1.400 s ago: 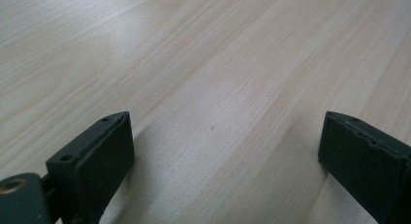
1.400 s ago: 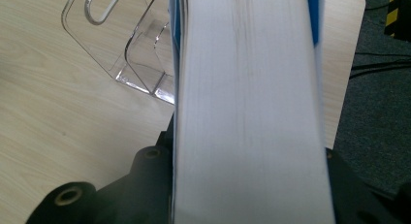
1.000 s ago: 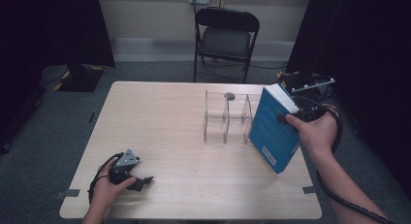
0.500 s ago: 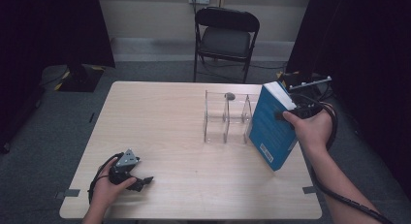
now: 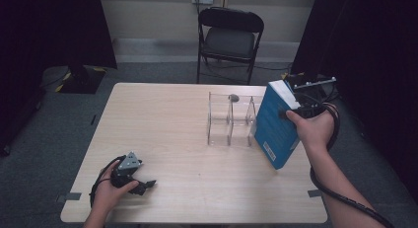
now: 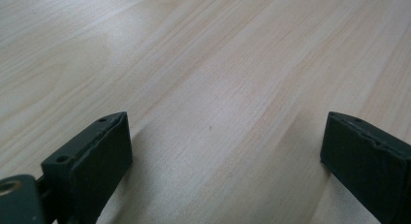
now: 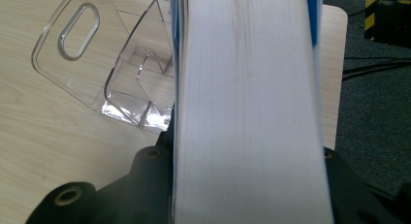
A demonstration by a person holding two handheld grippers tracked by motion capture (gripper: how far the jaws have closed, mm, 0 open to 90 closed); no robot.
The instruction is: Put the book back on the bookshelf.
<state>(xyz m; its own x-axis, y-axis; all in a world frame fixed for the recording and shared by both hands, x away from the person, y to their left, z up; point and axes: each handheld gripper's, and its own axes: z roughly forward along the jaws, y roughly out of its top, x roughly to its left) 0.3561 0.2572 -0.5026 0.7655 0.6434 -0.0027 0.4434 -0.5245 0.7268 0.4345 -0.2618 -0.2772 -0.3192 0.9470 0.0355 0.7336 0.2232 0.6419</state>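
Note:
A thick blue book (image 5: 274, 125) hangs tilted above the table's right side, just right of a clear plastic file rack (image 5: 230, 119). My right gripper (image 5: 295, 108) is shut on the book near its top edge. In the right gripper view the white page block (image 7: 247, 107) fills the middle, with the clear rack (image 7: 111, 64) to its left on the wood. My left gripper (image 5: 143, 185) rests on the table near the front left corner, its jaws wide apart. In the left gripper view its two black pads (image 6: 97, 156) stand over bare wood with nothing between them.
The light wooden table (image 5: 162, 134) has bare room across its left and middle. A black folding chair (image 5: 227, 38) stands behind the far edge. Dark curtains flank both sides. A cable (image 5: 345, 198) trails from the right gripper along the forearm.
The book and my right hand have shifted slightly up and toward the rack, the book a little more upright. The left gripper has stayed put.

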